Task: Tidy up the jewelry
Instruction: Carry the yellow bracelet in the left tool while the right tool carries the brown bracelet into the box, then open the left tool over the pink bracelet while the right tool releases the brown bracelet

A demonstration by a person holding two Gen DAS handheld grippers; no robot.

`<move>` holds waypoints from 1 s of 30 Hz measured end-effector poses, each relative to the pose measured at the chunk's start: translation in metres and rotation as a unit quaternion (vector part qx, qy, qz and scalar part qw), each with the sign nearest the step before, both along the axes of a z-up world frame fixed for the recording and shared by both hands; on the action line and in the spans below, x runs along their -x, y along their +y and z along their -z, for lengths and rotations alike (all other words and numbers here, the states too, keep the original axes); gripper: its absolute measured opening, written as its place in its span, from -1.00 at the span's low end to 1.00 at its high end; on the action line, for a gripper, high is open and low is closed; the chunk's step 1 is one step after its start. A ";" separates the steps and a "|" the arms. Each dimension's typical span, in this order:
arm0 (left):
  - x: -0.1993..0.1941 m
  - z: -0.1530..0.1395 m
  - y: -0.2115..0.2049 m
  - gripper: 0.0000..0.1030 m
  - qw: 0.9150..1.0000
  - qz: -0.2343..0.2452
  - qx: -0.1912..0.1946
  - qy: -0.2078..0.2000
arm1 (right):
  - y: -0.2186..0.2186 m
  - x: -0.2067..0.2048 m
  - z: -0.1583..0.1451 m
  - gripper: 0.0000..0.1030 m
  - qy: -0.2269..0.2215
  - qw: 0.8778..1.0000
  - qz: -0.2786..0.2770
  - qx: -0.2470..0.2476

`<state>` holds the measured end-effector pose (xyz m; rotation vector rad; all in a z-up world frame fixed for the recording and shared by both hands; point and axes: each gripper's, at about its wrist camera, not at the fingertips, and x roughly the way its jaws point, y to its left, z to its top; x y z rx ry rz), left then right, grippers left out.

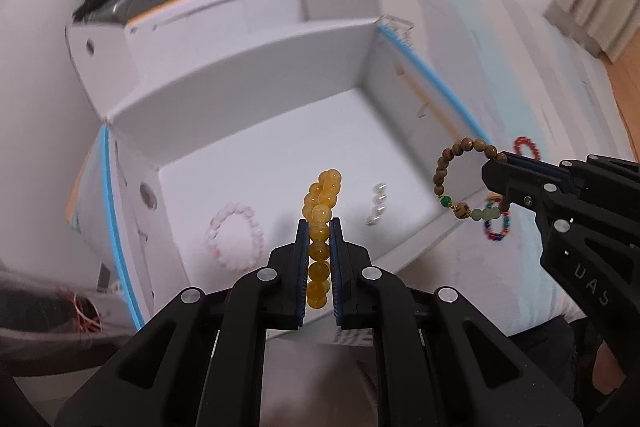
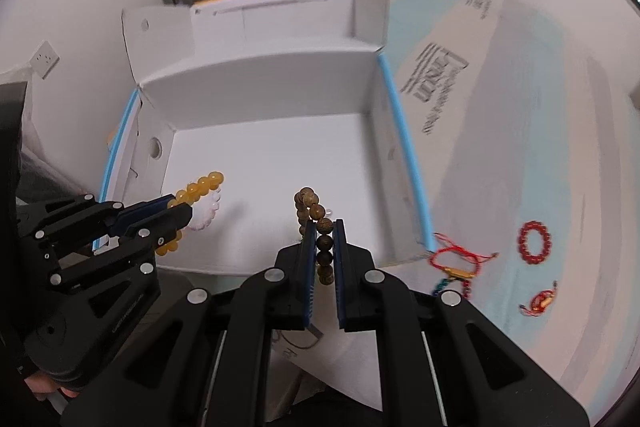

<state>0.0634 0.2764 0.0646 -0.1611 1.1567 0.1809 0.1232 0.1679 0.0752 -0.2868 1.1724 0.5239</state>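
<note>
In the left wrist view, the left tool (image 1: pixel 319 227) was clamped on a yellow bead bracelet (image 1: pixel 320 227) above the white box (image 1: pixel 248 95), where a pink bracelet (image 1: pixel 236 241) lay. In the right wrist view, the right tool (image 2: pixel 323 227) gripped a brown wooden bracelet (image 2: pixel 316 223) over the box's near edge.

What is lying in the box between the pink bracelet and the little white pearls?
In the left wrist view, the yellow bead bracelet, held by the left tongs, sits between the pink bracelet and the pearls.
</note>
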 end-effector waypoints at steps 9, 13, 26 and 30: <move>-0.016 0.045 0.044 -0.83 0.997 -0.028 0.023 0.069 | 0.036 -0.021 0.051 -0.86 0.064 0.997 -0.011 0.037; -0.024 0.063 0.054 -0.83 0.994 -0.031 0.023 0.099 | 0.044 -0.032 0.071 -0.86 0.085 0.995 -0.006 0.052; -0.035 0.103 0.073 -0.82 0.986 -0.038 0.024 0.159 | 0.048 -0.060 0.126 -0.85 0.140 0.984 0.023 0.106; -0.032 0.100 0.077 -0.76 0.988 -0.043 0.015 0.148 | 0.044 -0.060 0.124 -0.80 0.138 0.985 0.028 0.099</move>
